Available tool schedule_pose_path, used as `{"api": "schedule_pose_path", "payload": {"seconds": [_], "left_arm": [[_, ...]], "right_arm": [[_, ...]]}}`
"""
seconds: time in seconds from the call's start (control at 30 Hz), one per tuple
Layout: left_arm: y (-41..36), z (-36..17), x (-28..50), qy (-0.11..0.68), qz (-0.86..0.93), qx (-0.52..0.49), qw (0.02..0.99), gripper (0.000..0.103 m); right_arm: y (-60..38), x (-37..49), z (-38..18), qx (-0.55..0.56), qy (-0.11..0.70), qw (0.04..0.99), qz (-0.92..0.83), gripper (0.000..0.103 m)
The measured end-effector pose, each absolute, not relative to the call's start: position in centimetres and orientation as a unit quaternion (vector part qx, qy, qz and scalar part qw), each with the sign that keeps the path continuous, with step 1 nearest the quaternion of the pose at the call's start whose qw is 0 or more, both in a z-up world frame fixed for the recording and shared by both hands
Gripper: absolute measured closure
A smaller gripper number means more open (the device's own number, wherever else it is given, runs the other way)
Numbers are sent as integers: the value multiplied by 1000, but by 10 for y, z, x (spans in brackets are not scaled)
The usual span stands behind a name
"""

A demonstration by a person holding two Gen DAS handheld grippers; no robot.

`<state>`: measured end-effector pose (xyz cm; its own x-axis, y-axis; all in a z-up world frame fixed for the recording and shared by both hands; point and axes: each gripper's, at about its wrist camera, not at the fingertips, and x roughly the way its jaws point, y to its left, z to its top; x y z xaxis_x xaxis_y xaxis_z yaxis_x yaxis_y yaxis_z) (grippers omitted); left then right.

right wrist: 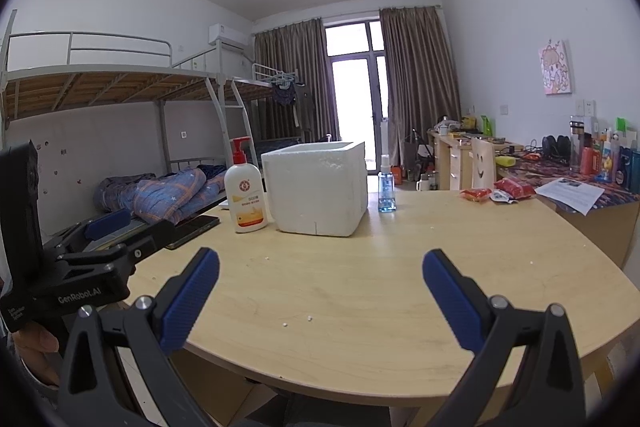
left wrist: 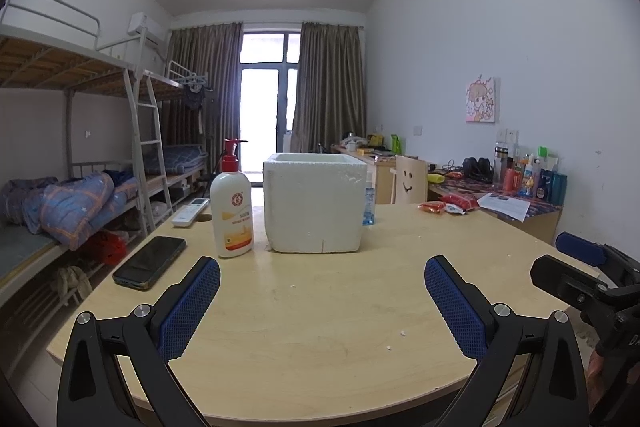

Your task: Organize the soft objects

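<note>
Table (left wrist: 320,307), dorm room behind.
Left gripper (left wrist: 322,301) and right gripper (right wrist: 320,297) both spread, empty; foam box (left wrist: 316,203) ahead.

In the left wrist view the foam box (left wrist: 315,203) hides most of the spray bottle (left wrist: 369,207) at its three o'clock. The box's inside cannot be seen. At nine o'clock, the lotion bottle's (left wrist: 233,205) label print is too small to read.
</note>
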<state>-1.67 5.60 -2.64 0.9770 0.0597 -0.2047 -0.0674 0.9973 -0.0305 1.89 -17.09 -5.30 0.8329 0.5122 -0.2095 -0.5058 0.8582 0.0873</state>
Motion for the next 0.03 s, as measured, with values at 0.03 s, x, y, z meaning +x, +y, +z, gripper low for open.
{"api": "schedule_pose_path", "payload": {"seconds": [0.03], "left_arm": [[56, -26, -16, 101, 33, -19, 994, 1]], "right_arm": [[-171, 19, -53, 13, 114, 957, 267, 0]]}}
